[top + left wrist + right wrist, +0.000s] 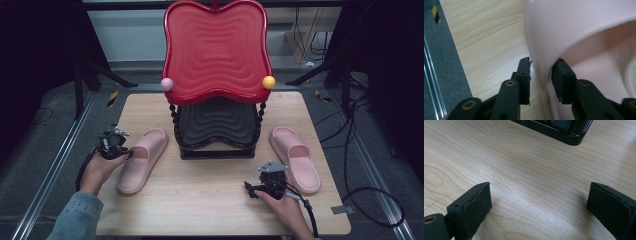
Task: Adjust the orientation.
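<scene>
A pink slipper (142,160) lies on the left of the wooden table (210,210), toe pointing away. My left gripper (127,153) is at its near-left side, and in the left gripper view (542,61) the strap wall of the slipper (579,27) stands between the jaws. The inner pad (561,75) touches the wall, while a thin gap shows at the outer pad (525,75). A second pink slipper (295,157) lies at the right. My right gripper (252,189) rests low over bare wood to its left, jaws wide (540,187) with nothing between them.
A two-tier rack stands mid-table: a red apple-shaped tray (216,50) on top and a black tray (217,122) below. A pink ball (166,84) and a yellow ball (269,82) sit at the red tray's corners. The rack's black base (564,135) is ahead of the right jaws.
</scene>
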Tool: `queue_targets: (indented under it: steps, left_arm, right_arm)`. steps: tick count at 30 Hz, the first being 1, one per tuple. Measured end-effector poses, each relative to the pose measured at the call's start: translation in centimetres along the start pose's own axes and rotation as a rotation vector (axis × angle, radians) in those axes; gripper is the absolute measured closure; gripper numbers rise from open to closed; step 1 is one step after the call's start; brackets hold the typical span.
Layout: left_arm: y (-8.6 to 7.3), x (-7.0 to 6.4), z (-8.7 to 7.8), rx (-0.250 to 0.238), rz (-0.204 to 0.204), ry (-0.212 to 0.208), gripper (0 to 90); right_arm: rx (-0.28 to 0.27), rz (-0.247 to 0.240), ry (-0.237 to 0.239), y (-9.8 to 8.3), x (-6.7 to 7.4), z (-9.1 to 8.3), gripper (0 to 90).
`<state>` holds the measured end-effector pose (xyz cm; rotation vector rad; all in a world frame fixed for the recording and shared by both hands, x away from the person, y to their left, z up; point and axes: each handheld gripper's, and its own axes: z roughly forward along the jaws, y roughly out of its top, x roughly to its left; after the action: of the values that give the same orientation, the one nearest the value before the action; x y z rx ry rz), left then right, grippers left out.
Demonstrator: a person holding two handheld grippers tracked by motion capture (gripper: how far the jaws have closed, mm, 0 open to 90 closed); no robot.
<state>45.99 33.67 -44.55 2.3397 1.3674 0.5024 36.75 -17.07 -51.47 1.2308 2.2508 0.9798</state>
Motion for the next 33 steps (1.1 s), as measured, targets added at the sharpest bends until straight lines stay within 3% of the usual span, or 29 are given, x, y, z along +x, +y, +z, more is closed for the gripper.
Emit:
queue_targets:
  steps: [4, 7, 10, 12, 14, 16, 17, 18, 19, 20, 22, 23, 28, 33]
  left_arm:
    - [-0.1, 0.3, 0.1, -0.016, -0.022, -0.023, 81.8]
    - [-0.5, 0.2, -0.4, -0.019, -0.013, 0.005, 83.9]
    - [-1.5, -0.1, -1.8, -0.047, -0.006, -0.005, 84.2]
    - [-3.3, -0.8, -3.8, -0.095, 0.003, -0.018, 84.4]
    - [-3.7, -1.1, -4.3, -0.105, 0.011, -0.024, 84.4]
    - [-5.2, -2.4, -5.9, -0.132, 0.035, -0.05, 84.3]
    - [-6.2, -3.8, -7.0, -0.152, 0.067, -0.071, 84.3]
    - [-6.2, -3.8, -7.0, -0.152, 0.067, -0.071, 84.4]
    - [-6.8, -5.3, -7.6, -0.16, 0.101, -0.091, 84.3]
    - [-6.8, -5.3, -7.6, -0.16, 0.101, -0.091, 84.3]
    - [-7.0, -7.3, -7.8, -0.161, 0.144, -0.115, 84.3]
    - [-6.7, -8.5, -7.7, -0.164, 0.162, -0.14, 84.3]
    - [-4.5, -12.0, -6.1, -0.168, 0.211, -0.179, 84.3]
    - [-2.4, -14.4, -4.0, -0.162, 0.22, -0.21, 84.2]
  right_arm:
    - [0.0, 0.001, 0.001, 0.0, 0.0, 0.0, 5.8]
    - [0.0, 0.001, 0.0, 0.0, 0.0, 0.0, 5.8]
    - [0.0, 0.001, 0.0, 0.0, 0.0, 0.0, 5.8]
    - [0.0, 0.002, 0.0, 0.0, 0.0, 0.0, 5.8]
    - [0.0, 0.001, 0.0, 0.0, 0.0, 0.0, 5.8]
    - [0.0, 0.001, 0.0, 0.0, 0.0, 0.0, 5.8]
    - [0.0, 0.001, 0.0, 0.0, 0.0, 0.0, 5.8]
    - [0.0, 0.001, 0.0, 0.0, 0.0, 0.0, 5.8]
    - [0.0, 0.001, 0.0, 0.0, 0.0, 0.0, 5.8]
    - [0.0, 0.001, 0.0, 0.0, 0.0, 0.0, 5.8]
    - [0.0, 0.001, 0.0, 0.0, 0.0, 0.0, 5.8]
    - [0.0, 0.002, 0.0, 0.0, 0.0, 0.0, 5.8]
    - [0.0, 0.001, 0.0, 0.0, 0.0, 0.0, 5.8]
    - [0.0, 0.0, 0.002, 0.0, 0.0, 0.0, 5.8]
